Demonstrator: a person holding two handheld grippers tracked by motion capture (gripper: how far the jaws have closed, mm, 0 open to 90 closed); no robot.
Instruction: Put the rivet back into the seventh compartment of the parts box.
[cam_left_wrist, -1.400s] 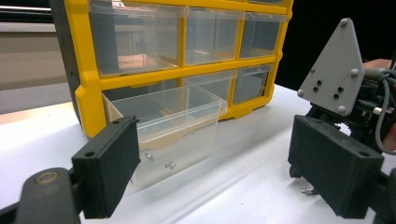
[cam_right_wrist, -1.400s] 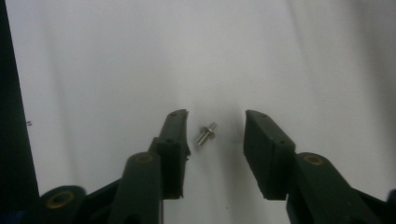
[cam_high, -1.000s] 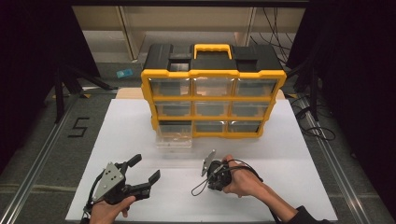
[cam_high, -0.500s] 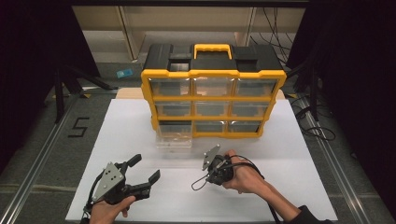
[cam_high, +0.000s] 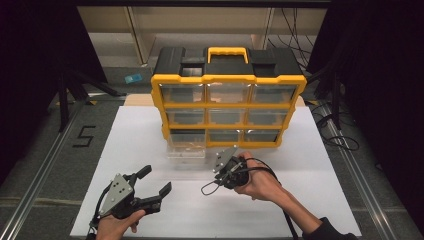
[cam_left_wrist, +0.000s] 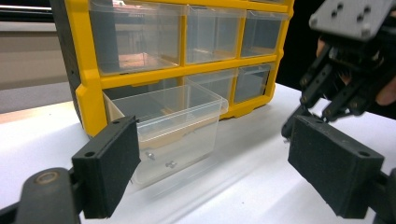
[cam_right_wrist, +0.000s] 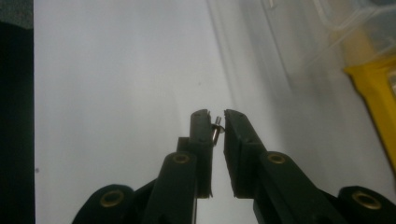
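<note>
Right gripper view shows your right gripper (cam_right_wrist: 217, 122) pinching a small screw (cam_right_wrist: 217, 129) at its jaw tips. The pulled-out clear drawer (cam_high: 186, 150) lies just to its far left, while your left gripper (cam_high: 155, 181) rests spread.

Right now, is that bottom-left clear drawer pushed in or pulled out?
Pulled out: the clear drawer juts forward from the yellow organizer over the white table.

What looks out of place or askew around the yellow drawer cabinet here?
One clear plastic drawer at the bottom left of the yellow and black drawer cabinet is pulled out, with small screws inside. The right gripper pinches a small metal screw.
</note>
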